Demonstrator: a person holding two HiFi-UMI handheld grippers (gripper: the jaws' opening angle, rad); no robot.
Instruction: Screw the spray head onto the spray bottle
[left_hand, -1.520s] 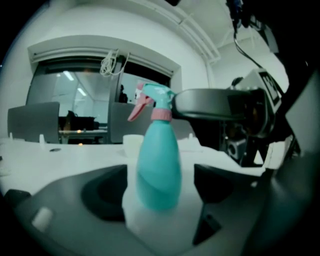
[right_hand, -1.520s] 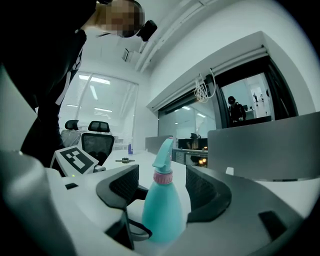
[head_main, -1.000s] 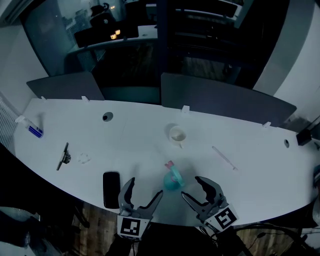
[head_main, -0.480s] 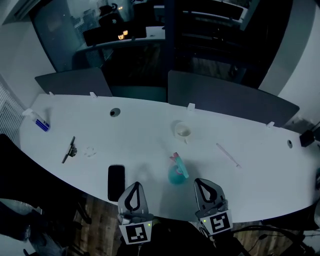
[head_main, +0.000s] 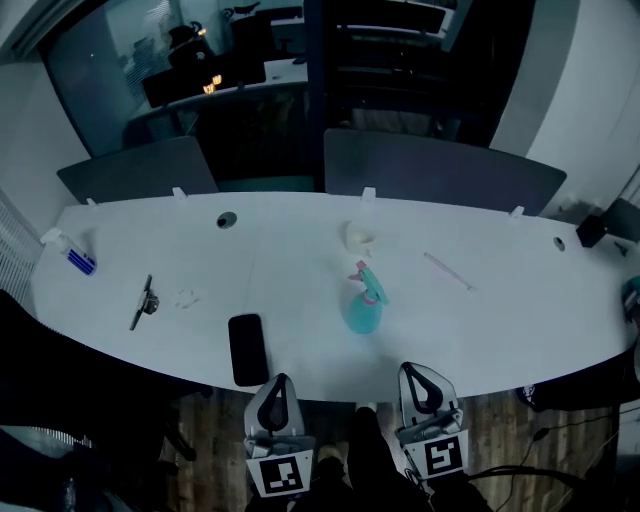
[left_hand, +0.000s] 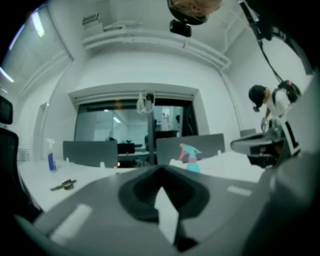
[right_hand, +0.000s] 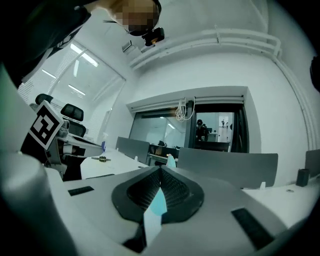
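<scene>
At the table's (head_main: 520, 330) 9 o'clock end stands a small blue-banded sprayer (head_main: 72, 253). Toward the centre lies a dark metal tool (head_main: 145, 301), with a black phone (head_main: 247, 348) nearer the front edge.

The left gripper (head_main: 281, 379) is at 7 o'clock from the teal spray bottle (head_main: 362, 313), clear of the table edge and over the floor. Its jaws are clenched on nothing. A second ago they stood wide apart at the table's front edge, beside the bottle, and by half a second ago they had closed. The gripper now sits farther back, well apart from the bottle.

The teal spray bottle stands upright near the middle of the table, touched by neither tool. Its pink-and-teal spray head (head_main: 366, 277) sits on the neck. A white cup (head_main: 360, 238) is at its 12 o'clock.

The right gripper (head_main: 413, 368), at 5 o'clock from the bottle, has changed the same way. Its jaws were open a second ago and are now pressed together and empty, and it too has drawn back past the edge. Its own view shows only a sliver of teal beyond the shut tips.

A thin white stick (head_main: 448, 270) lies at the bottle's 2 o'clock.

Both tools closing empty and backing away from a standing, capped bottle suggests the screwing step is finished. The frames do not show how tightly the head is threaded.
</scene>
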